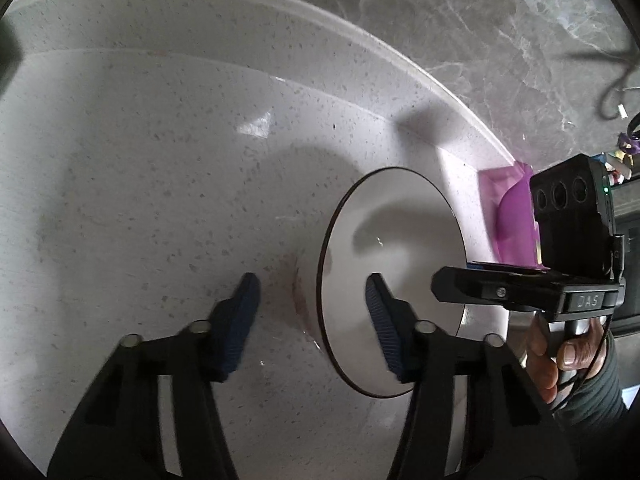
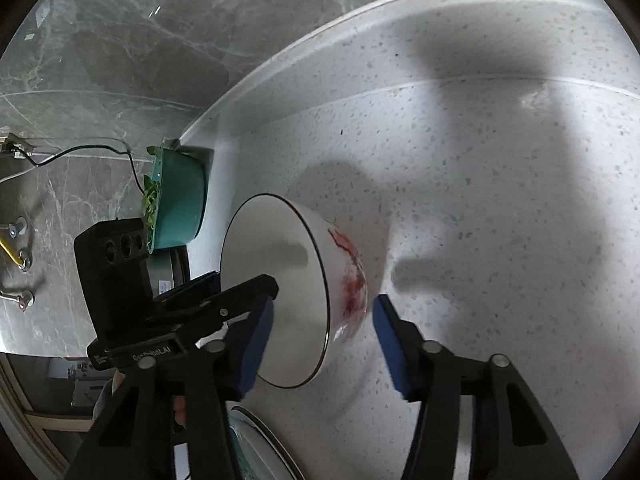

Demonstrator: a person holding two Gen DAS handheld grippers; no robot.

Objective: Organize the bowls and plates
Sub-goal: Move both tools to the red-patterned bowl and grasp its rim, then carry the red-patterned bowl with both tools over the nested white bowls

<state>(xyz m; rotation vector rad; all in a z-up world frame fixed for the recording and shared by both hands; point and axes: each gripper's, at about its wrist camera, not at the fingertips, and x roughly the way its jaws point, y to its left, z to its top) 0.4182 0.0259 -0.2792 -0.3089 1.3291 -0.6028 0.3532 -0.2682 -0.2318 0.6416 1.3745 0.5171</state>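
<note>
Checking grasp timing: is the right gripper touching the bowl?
Cannot tell. In the right wrist view the right gripper straddles the bowl's rim, jaws open; its left pad overlaps the rim, so no clear gap or contact shows.

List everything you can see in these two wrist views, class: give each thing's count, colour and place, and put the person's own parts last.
bowl: one, white with a dark rim and red pattern outside, on the counter between both tools.
counter: one, pale speckled, under the bowl.
wall: grey marble, behind the counter.
green pot: one, teal, holding leaves, at the counter's far end.
purple container: one, at the counter's other end.
plate: one, pale, partly hidden below the right tool.
left tool: open, straddling the bowl's rim.
right tool: open, straddling the rim.
hand: one, gripping the right tool's handle.
</note>
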